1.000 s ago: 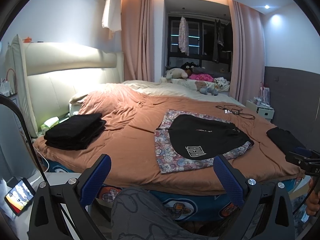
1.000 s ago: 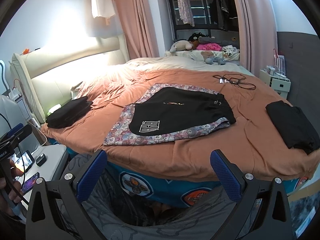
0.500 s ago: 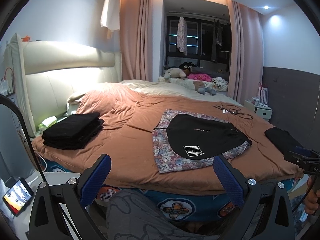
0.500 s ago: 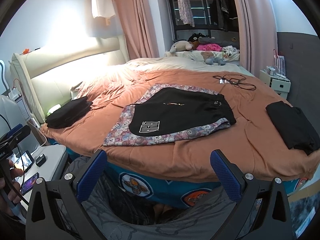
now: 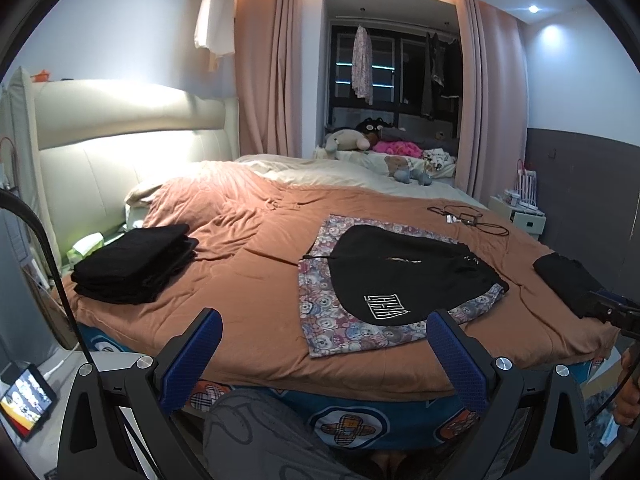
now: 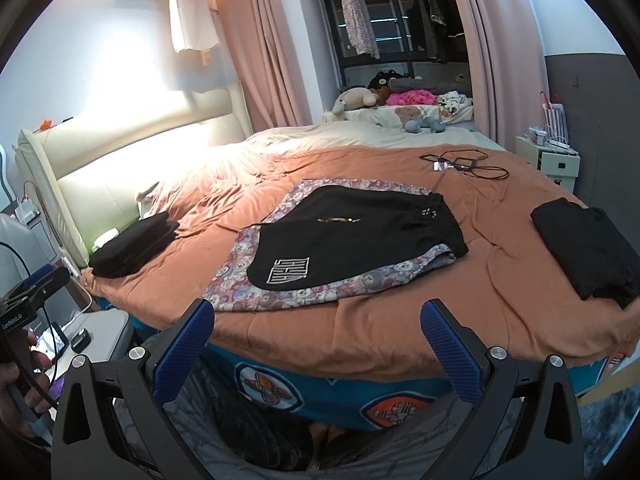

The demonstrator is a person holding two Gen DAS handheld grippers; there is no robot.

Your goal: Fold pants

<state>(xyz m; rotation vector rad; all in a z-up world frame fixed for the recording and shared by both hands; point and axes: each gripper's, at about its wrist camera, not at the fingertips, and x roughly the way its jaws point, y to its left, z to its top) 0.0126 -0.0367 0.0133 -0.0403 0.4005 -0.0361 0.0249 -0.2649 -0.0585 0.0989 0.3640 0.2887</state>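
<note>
Black pants with a white logo (image 5: 408, 276) (image 6: 352, 236) lie spread flat on a patterned cloth (image 5: 320, 312) (image 6: 248, 284) on the orange bedspread (image 5: 248, 304) (image 6: 400, 320). My left gripper (image 5: 320, 340) is open and empty, held off the near edge of the bed, short of the cloth. My right gripper (image 6: 316, 332) is open and empty, also off the near bed edge, below the cloth's front edge.
A stack of folded black clothes (image 5: 136, 264) (image 6: 134, 246) sits at the bed's left. Another black garment (image 5: 568, 276) (image 6: 588, 248) lies at the right edge. Cables (image 5: 468, 218) (image 6: 464, 164) lie farther back. A side table with a phone (image 6: 80, 336) stands left.
The left wrist view has shifted slightly; the bed sits a touch lower and closer. The right gripper has barely moved. Both stay open.
</note>
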